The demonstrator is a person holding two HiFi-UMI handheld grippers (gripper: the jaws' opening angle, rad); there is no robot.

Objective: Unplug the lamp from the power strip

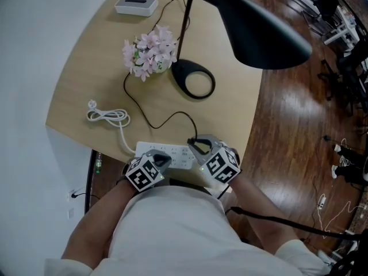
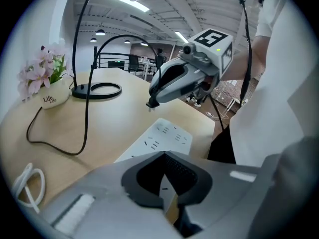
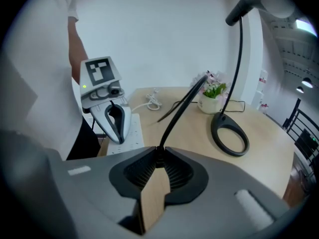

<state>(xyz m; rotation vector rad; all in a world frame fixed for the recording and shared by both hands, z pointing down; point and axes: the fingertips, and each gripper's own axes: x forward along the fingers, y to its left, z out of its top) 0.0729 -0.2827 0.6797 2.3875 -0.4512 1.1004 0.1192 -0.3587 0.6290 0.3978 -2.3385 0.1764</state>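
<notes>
The white power strip [image 1: 172,153] lies at the table's near edge. My right gripper [image 1: 191,144] is shut on the lamp's black plug [image 2: 149,104]. In the left gripper view the plug hangs a little above the strip [image 2: 167,135] with its prongs bare. The black cord [image 1: 150,119] runs from the plug back to the lamp's ring base [image 1: 194,78]. The dark lamp head [image 1: 259,25] hangs over the table. My left gripper [image 1: 165,158] is shut, its tips resting down on the strip's left part [image 3: 133,128].
A pot of pink flowers [image 1: 149,53] stands left of the lamp base. The strip's own white cord [image 1: 107,115] lies coiled near the left edge. A white box [image 1: 136,4] sits at the far corner. Wooden floor [image 1: 287,125] lies to the right of the table.
</notes>
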